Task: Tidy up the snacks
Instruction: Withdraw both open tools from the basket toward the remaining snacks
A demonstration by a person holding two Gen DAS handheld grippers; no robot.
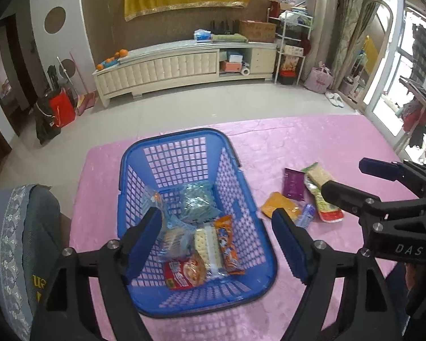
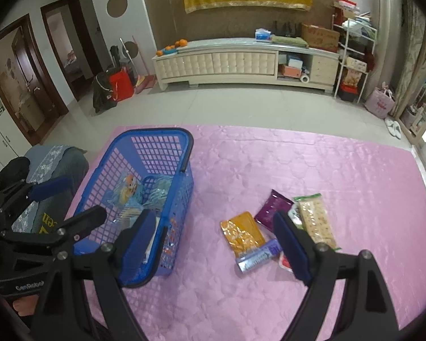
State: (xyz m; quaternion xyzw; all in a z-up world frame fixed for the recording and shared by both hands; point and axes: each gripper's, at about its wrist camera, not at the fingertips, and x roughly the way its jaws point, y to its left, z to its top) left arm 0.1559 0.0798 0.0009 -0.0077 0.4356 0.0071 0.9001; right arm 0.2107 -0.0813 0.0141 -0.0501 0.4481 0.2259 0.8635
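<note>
Tablecloth [image 2: 298, 170]: pink, one, under everything.
Basket [image 1: 196, 135]: blue, one, holding several snack packs; its exact count unclear.
Loose snacks: five beside basket: cracker pack [image 2: 316, 221], orange pack [image 2: 241, 233], purple pouch [image 2: 271, 209], blue bar [image 2: 258, 255], red-ended pack, mostly hidden.
Left gripper [image 1: 215, 241]: spread wide above basket, empty.
Right gripper [image 2: 215, 241]: spread, empty, "DAS" on its body.
Writing: "GenRobot" on left gripper.

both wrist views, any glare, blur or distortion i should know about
Left wrist: fisheye bends the cabinet, window blown out, basket sharp. Right wrist: dark corner vignette, soft sheen on the pink cloth, snacks slightly soft.
</note>
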